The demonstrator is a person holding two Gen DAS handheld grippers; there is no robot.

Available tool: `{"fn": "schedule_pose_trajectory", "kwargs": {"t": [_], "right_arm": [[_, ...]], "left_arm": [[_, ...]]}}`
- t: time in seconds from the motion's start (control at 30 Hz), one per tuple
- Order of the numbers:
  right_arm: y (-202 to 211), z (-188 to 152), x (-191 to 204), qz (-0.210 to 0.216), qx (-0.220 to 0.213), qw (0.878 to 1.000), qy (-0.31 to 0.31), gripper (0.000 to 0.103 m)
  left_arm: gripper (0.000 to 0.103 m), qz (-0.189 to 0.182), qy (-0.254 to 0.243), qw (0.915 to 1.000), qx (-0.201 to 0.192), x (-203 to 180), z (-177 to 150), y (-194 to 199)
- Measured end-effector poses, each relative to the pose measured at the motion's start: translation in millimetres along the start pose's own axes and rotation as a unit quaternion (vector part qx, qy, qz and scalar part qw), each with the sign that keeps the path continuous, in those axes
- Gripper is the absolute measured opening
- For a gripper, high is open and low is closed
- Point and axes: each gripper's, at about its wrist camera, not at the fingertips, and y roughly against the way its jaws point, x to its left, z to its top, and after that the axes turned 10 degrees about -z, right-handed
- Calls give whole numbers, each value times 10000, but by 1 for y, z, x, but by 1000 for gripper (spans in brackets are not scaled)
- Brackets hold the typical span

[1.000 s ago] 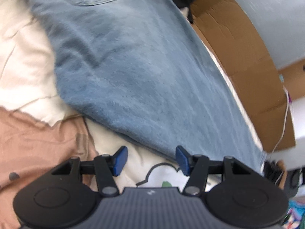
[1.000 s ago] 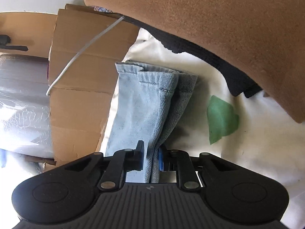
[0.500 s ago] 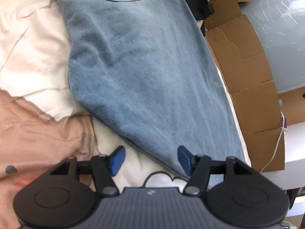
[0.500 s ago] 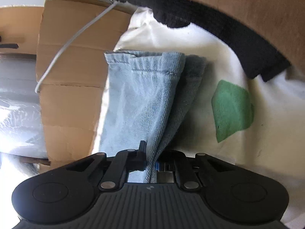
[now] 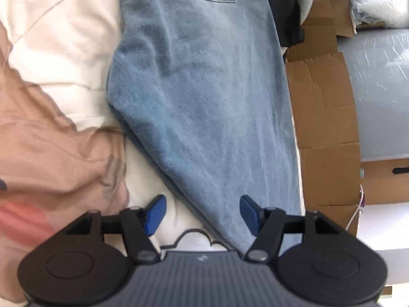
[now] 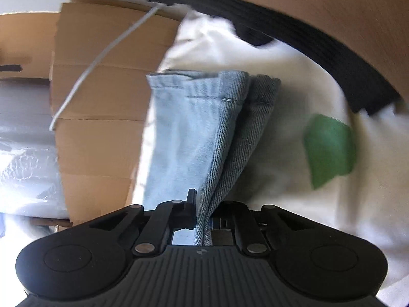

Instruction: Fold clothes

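In the left wrist view, a pinkish garment (image 5: 51, 148) lies at nine o'clock on a white sheet (image 5: 64, 41), and light-blue jeans (image 5: 204, 97) run from twelve o'clock down to six. The left hand-held gripper (image 5: 203, 213) hovers over their lower edge, blue pads spread apart and holding nothing. Flattened cardboard (image 5: 322, 117) lies at three o'clock. In the right wrist view, the right hand-held gripper (image 6: 203, 220) is clamped on the jeans' bunched hems (image 6: 204, 138), with a green patch (image 6: 329, 148) at three o'clock.
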Motion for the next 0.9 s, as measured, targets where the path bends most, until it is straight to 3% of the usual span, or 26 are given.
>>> {"fn": "schedule_pose_trajectory", "kwargs": {"t": [0.5,0.73,0.9], "right_arm": [[55,0,59,480,-19,9986,199,7],[44,11,77,586,-10,9980,221,7],[45,11,69,609,6,9980,192,7]], "left_arm": [[69,-497,683,9962,-233,-2,-13,-20],[72,-619,1046,9914,-479,-6,-23,-36],[64,-650,1158,9896,-546,-8,-27,-42]]}}
